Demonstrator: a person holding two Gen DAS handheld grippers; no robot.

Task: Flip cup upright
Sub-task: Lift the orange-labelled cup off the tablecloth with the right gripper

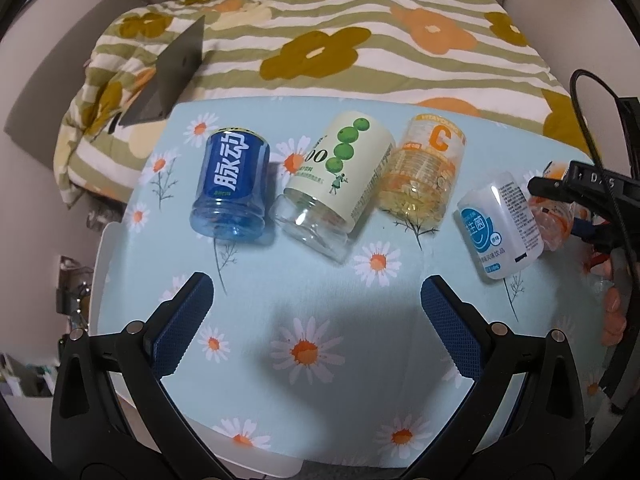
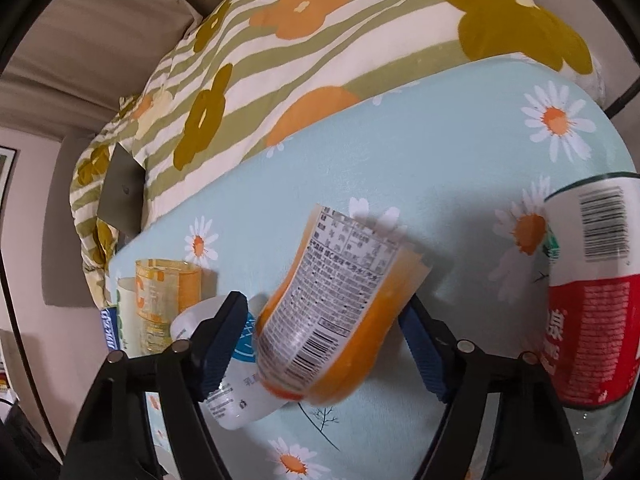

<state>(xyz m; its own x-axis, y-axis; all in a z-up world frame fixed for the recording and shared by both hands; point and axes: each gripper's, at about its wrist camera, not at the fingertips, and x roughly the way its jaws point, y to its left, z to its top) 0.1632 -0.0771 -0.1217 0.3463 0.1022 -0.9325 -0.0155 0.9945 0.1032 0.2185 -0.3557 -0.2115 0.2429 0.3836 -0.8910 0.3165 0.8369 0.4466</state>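
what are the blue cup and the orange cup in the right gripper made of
Blue cup: looks like clear blue-tinted plastic, glossy; the tablecloth shows through its lower end, with a printed label wrap.
Orange cup: seemingly thin translucent orange plastic, shiny, under a printed film label with barcode; motion blur leaves it less certain.

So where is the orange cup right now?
In the right wrist view the orange cup sits tilted between the right gripper's open fingers, just above the daisy tablecloth, with the white bottle beside it.
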